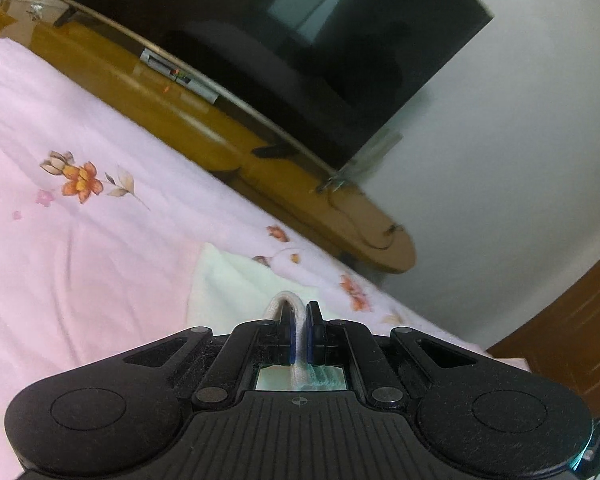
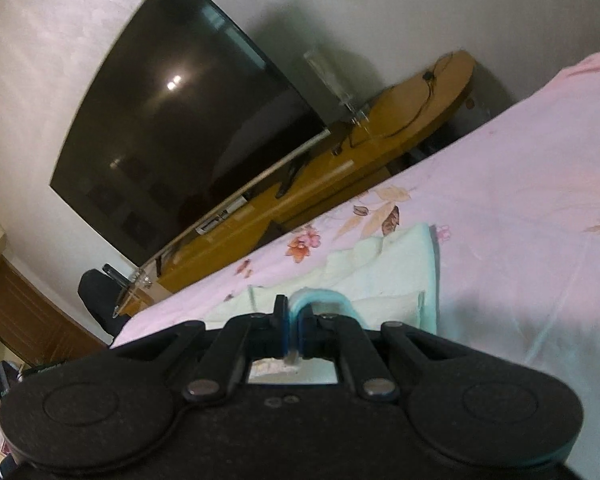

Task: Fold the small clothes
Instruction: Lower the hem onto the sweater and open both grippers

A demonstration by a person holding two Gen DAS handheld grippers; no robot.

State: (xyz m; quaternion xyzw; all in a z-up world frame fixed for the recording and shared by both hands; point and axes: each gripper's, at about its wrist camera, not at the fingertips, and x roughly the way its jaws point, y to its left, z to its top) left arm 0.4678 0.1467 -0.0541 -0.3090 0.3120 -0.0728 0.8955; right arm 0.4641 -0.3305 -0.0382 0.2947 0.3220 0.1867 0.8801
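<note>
A small pale mint garment [image 1: 236,280] lies on the pink flowered bedsheet [image 1: 80,240]. My left gripper [image 1: 299,312] is shut on a cream hem of the garment, which loops up over its left fingertip. In the right wrist view the same pale garment [image 2: 388,264] spreads ahead on the sheet [image 2: 520,200]. My right gripper [image 2: 295,312] is shut on a light blue hem that arches over its right fingertip. Both grippers sit just above the sheet, and the cloth below them is hidden by their black bodies.
A large dark television [image 1: 284,40] stands on a long wooden cabinet [image 1: 172,100] along the white wall beyond the bed's far edge. Cables lie on the cabinet's end [image 2: 432,92]. A black chair [image 2: 100,300] and a brown wooden door [image 1: 572,332] are off to the sides.
</note>
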